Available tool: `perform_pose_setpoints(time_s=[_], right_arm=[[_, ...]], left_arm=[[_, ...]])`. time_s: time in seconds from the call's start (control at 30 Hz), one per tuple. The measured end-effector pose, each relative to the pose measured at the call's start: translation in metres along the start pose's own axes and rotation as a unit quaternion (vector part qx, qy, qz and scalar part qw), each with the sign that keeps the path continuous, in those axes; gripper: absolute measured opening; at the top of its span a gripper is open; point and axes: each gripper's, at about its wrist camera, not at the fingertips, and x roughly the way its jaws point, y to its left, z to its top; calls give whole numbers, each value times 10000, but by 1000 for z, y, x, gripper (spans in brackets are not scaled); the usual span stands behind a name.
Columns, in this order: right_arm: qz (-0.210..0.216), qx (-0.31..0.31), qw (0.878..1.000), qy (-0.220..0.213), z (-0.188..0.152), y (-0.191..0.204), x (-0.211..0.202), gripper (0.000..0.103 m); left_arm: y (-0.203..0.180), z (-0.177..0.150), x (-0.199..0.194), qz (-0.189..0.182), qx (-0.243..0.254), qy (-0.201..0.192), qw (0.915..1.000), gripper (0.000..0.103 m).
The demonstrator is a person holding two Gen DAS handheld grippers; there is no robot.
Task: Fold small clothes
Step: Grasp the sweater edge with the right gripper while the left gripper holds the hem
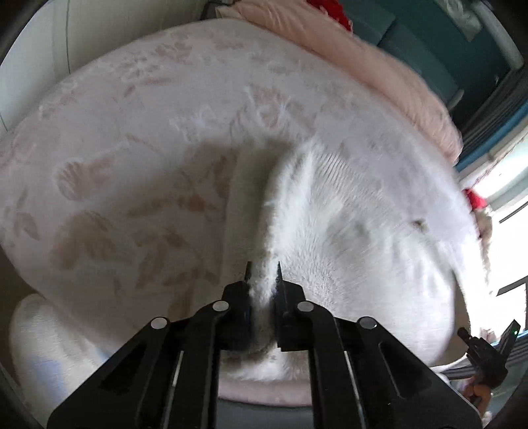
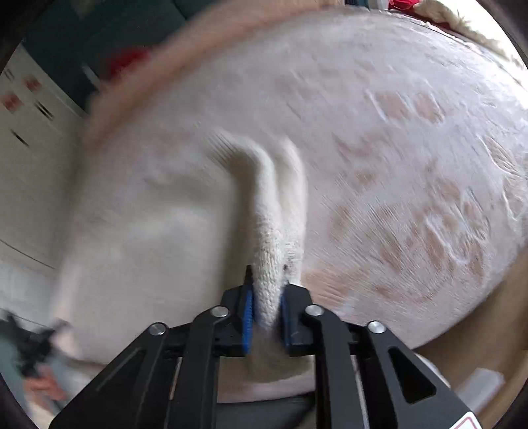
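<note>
A white fluffy knitted garment [image 1: 346, 231] lies on a bed covered with a pale pink leaf-patterned blanket [image 1: 132, 148]. My left gripper [image 1: 263, 274] is shut on a pinched fold of the garment's near edge. In the right wrist view the same white garment [image 2: 158, 237] spreads to the left, and my right gripper [image 2: 268, 280] is shut on another raised fold of it [image 2: 274, 231]. The right gripper also shows at the lower right of the left wrist view [image 1: 485, 353]. The left gripper shows blurred at the lower left of the right wrist view [image 2: 29, 346].
A pink quilt [image 1: 379, 76] is bunched along the far side of the bed. A red item [image 1: 333, 10] lies beyond it. White cupboards [image 2: 29, 148] stand to the left in the right wrist view. A white pillow [image 1: 49, 346] sits at the near left corner.
</note>
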Motion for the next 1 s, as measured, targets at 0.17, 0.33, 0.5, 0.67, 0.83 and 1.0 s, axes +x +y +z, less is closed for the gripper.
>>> perform_pose_setpoints(time_s=[0.17,0.33,0.5,0.67,0.83,1.0], right_arm=[[-101,-515,9986,-108,5,14,-37,7],[-664,25,9955,672,-28,-42,29,31],[-738,-444,9963,29,6,-8,-9,48],[-617,-943,9935,-145,57,27,29,62],[-778,-1166,9890,463,78,48,112,16],[-24,-825,9963,-222,88,60,70,8]], left_arm=[[0,-1,-17,258,246,316,9989,7],[14,-24,33,862,288,558,9943,10],[-21,3,-11,521,821,-164,9951,45],[-54,54,28,428,1007,-341,9934,67],[-54,71,105,532,703,324,9956,37],[-62,88,76,256,661,-113,9974,7]])
